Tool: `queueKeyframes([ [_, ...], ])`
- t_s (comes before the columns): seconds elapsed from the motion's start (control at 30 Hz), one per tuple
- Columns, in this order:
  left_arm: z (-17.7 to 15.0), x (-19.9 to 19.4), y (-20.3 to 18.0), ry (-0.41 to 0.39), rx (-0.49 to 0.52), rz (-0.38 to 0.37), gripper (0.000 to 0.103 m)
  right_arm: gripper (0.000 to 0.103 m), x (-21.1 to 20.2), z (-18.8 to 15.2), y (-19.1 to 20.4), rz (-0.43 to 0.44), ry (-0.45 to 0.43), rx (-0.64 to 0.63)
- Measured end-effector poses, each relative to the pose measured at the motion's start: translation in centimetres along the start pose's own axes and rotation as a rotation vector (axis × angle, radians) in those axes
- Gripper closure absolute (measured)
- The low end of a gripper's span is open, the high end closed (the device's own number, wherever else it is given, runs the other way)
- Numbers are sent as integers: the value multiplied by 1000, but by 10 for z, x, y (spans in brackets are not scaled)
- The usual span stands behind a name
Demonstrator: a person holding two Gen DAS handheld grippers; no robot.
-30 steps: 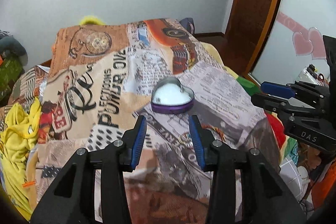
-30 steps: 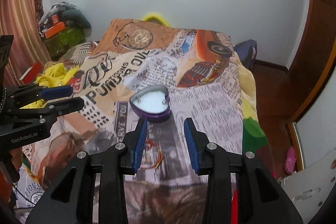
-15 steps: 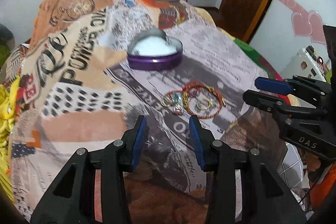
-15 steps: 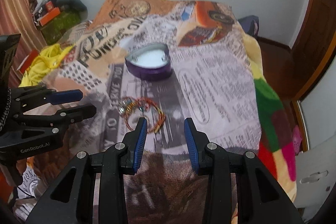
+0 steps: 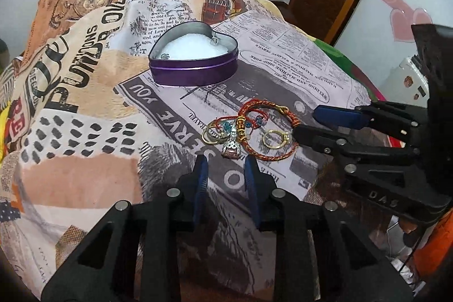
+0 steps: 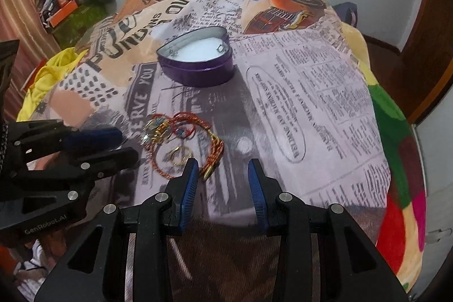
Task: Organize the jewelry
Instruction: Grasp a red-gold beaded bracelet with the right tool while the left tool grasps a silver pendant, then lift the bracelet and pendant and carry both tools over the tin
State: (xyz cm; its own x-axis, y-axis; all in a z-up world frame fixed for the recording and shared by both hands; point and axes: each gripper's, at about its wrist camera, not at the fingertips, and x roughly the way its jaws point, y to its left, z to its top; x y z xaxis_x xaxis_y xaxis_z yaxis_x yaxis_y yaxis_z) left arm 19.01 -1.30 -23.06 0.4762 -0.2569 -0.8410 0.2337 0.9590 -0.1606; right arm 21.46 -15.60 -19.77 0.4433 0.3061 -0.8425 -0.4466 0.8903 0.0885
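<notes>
Jewelry lies in a small tangled heap on the soft blanket, which is printed with old newspaper text and a vintage car. In the heap there is a round bracelet of twisted red and gold cord, thin gold rings, some blue beads and a small silver pendant. Behind the heap, a little apart from it, stands a heart-shaped tin with smooth purple metal walls and a white padded inside; two tiny metal pieces rest on the padding near its edges.

The left gripper hovers just in front of the pendant, its blue ribbed pads spread apart and holding nothing. The right gripper is also spread with nothing between the pads; its left pad is just beside the gold end of the bracelet, and I cannot tell if they touch.
</notes>
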Motion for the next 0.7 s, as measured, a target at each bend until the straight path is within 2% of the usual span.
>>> queueKeyframes([
  [0.37, 6, 13, -2, -11, 11, 3, 77, 71, 10, 7, 4, 22, -25, -5],
  [0.43, 7, 14, -1, -18, 13, 11, 82, 79, 10, 11, 4, 37, -21, -3],
  [0.5, 7, 15, 0, -26, 12, 31, 89, 80, 13, 13, 5, 47, -19, -3],
  [0.63, 8, 14, 2, -33, 9, 32, 89, 92, 19, 15, 7, 36, -22, -19],
  [0.7, 7, 13, 3, -34, 5, 35, 89, 94, 21, 16, 6, 51, -20, -12],
])
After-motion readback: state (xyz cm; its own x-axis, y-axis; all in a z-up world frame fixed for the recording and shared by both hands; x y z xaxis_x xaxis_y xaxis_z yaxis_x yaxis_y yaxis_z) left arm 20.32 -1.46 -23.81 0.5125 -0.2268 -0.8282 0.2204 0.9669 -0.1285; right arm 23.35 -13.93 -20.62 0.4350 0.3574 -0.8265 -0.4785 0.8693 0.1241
